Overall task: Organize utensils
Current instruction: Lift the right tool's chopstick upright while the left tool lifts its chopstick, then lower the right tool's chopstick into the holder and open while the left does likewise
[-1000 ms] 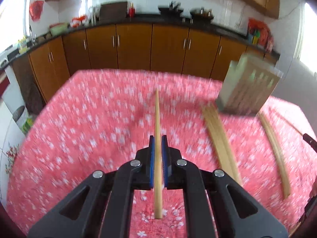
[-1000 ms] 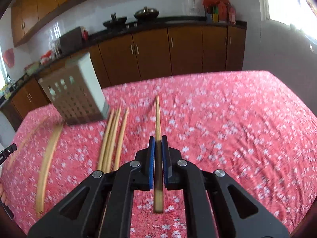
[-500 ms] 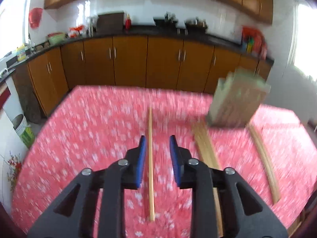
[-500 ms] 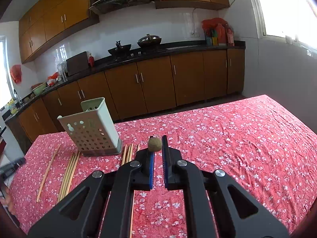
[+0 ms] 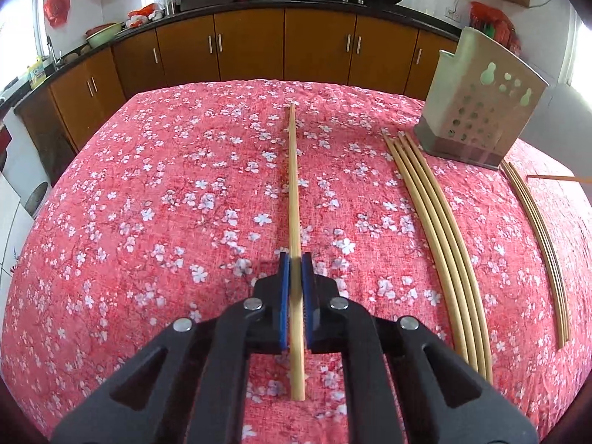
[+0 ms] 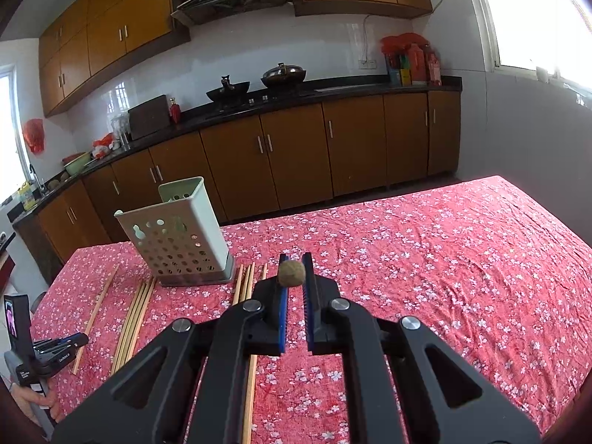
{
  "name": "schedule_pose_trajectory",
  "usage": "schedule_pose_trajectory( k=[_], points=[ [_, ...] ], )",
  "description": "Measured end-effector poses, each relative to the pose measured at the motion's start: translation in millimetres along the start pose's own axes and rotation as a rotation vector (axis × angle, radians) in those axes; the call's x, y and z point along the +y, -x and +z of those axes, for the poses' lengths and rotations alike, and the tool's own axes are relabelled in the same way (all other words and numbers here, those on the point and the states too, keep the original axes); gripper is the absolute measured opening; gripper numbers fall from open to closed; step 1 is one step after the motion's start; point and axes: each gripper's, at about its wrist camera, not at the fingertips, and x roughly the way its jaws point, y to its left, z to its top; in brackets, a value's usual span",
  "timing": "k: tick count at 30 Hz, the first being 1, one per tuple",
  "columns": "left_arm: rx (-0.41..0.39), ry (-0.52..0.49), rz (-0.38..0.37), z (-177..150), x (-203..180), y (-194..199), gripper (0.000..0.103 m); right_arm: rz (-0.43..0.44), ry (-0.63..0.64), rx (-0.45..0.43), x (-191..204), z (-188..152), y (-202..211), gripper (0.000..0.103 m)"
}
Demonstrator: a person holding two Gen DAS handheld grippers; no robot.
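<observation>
1. A single chopstick (image 5: 294, 199) lies lengthwise on the red flowered cloth of the bench (image 5: 148, 203), its near part clamped between the blue pads of the left claw (image 5: 295, 259), whose jaws have just been closing on it; the near tip pokes out under the black frame.
2. The right claw (image 6: 292, 259) grips a second chopstick (image 6: 292, 274) end-on, so that only its round butt shows between the pads; its length is hidden.
3. A group of four chopsticks (image 5: 436, 229) lies just beside the perforated pale utensil holder (image 5: 477, 111), which stands upright near the far edge; another group (image 5: 540, 244) lies on the holder's other side, with its far ends cut off by the holder's base.
4. In the right wrist view, the left claw's body and screen (image 6: 22, 336) appear at the frame's lower left, partly cropped, with a bit of a hand (image 6: 37, 403) below.
</observation>
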Motion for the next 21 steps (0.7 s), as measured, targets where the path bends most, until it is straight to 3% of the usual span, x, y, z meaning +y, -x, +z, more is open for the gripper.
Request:
schedule_pose_trajectory(
  k=[3, 11, 21],
  points=[
    [-0.037, -0.002, -0.017, 5, 4, 13, 0.008, -0.001, 0.010, -0.017, 1, 4, 4, 0.008],
    [-0.278, 0.026, -0.041, 50, 13, 90, 0.008, -0.001, 0.014, -0.071, 2, 17, 12, 0.008],
    [-0.372, 0.070, -0.048, 97, 19, 117, 0.007, 0.004, 0.013, -0.097, 8, 35, 12, 0.007]
  ],
)
